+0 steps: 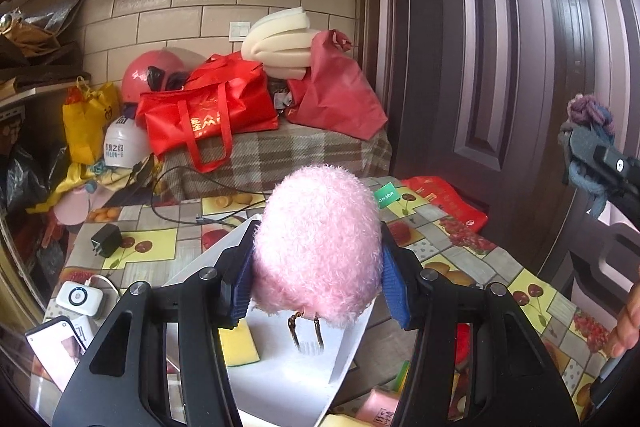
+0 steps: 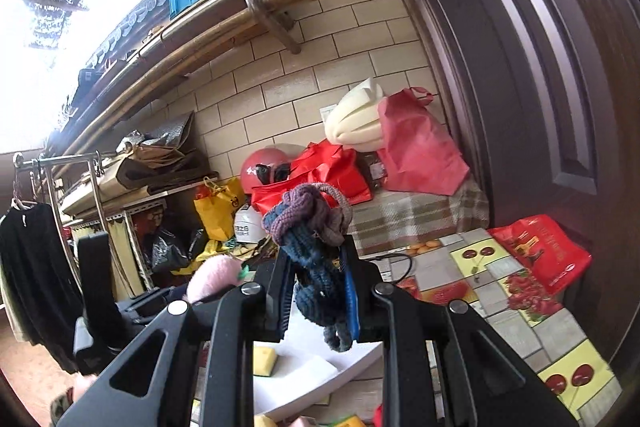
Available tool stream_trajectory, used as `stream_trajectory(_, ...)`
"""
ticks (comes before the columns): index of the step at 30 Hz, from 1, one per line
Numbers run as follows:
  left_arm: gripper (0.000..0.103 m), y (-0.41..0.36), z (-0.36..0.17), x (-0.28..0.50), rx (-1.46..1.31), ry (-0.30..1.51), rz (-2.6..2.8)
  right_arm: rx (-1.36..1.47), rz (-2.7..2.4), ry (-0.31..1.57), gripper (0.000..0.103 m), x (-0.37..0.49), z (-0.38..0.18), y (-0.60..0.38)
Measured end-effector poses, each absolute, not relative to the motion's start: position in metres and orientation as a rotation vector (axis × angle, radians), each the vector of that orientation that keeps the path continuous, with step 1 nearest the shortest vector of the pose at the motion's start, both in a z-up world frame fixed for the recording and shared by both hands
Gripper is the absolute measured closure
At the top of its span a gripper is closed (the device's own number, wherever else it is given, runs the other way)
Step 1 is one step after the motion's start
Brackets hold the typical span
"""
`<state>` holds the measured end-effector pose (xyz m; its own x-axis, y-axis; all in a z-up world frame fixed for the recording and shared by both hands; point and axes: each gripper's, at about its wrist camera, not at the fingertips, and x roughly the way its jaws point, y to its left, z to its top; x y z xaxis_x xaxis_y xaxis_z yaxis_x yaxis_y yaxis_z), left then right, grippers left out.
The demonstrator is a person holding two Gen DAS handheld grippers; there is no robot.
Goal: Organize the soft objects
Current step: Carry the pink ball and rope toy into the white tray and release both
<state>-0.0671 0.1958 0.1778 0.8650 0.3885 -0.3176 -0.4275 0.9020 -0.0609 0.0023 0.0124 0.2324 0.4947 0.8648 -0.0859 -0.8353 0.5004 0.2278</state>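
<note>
My left gripper [image 1: 316, 275] is shut on a fluffy pink pouch [image 1: 318, 247] with a small clasp, held above a white tray [image 1: 280, 379]. A yellow sponge [image 1: 240, 347] lies in the tray. My right gripper [image 2: 316, 291] is shut on a blue and purple knitted yarn item [image 2: 312, 251], held high above the same white tray [image 2: 304, 375] with its sponge [image 2: 264, 361]. The right gripper and its yarn show at the right edge of the left wrist view [image 1: 592, 147]. The pink pouch shows to the left in the right wrist view [image 2: 214, 279].
The table [image 1: 460, 247] has a fruit-patterned cloth. On it lie a black charger [image 1: 106, 241], a white device [image 1: 78, 297], a phone [image 1: 56, 351] and a cable. Red bags [image 1: 208, 111], foam [image 1: 280, 43] and a helmet sit behind. A dark door [image 1: 500, 47] stands at right.
</note>
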Motion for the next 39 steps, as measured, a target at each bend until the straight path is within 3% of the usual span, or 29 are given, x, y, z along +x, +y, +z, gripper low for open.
stream_trajectory(10,0.049,0.208,0.171,-0.064,-0.168,0.328,0.447,0.143,1.080,0.173,0.083,-0.007,0.247,0.040)
stream_trajectory(24,0.049,0.244,0.148,-0.055,-0.238,0.394,0.498,0.111,1.090,0.330,0.083,0.010,0.217,0.077)
stream_trajectory(32,0.049,0.302,0.110,-0.054,-0.383,0.489,0.596,0.040,1.091,0.558,0.082,0.029,0.168,0.127)
stream_trajectory(39,0.048,0.301,0.081,-0.031,-0.371,0.577,0.581,-0.042,1.085,0.790,0.080,0.049,0.108,0.178)
